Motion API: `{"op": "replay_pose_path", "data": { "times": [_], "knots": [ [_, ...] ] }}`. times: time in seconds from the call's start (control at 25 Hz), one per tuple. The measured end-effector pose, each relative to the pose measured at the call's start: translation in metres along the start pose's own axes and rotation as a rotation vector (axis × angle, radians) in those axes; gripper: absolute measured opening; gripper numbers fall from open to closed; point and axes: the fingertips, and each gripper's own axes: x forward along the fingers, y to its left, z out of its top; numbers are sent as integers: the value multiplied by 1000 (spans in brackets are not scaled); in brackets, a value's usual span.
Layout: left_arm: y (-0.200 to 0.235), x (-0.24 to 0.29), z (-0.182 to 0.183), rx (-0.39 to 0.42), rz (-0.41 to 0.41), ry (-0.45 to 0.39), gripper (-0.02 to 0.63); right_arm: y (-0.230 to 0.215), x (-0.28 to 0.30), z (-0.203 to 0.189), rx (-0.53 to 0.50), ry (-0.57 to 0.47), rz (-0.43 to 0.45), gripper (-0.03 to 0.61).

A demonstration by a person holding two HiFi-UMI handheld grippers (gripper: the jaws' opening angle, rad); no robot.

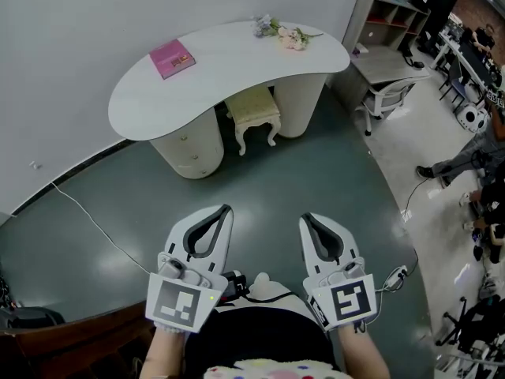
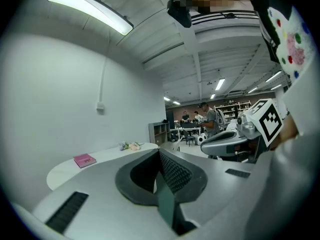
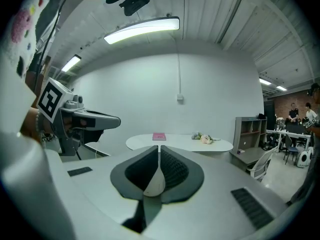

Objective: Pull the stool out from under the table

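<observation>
A cream stool with a padded seat and curved legs stands tucked under the white kidney-shaped table, between the table's two round pedestals. My left gripper and my right gripper hover side by side over the grey floor, well in front of the table and apart from the stool. Both are shut with nothing between the jaws. In the left gripper view the left gripper points past the table; in the right gripper view the right gripper aims at the table. The stool is hidden in both gripper views.
On the table lie a pink book and a small bunch of flowers. A grey shelf desk and a white office chair stand to the right. A white cable runs across the floor at left. People sit at far right.
</observation>
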Motion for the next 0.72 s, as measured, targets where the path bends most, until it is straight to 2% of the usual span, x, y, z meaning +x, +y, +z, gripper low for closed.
{"op": "replay_pose_path", "data": {
  "times": [0.36, 0.72],
  "knots": [
    [-14, 5, 1, 14, 31, -24, 17, -18, -18, -9, -22, -8, -6, 40],
    [-14, 21, 1, 24, 21, -34, 17, -34, -16, -13, -17, -7, -35, 40]
  ]
}}
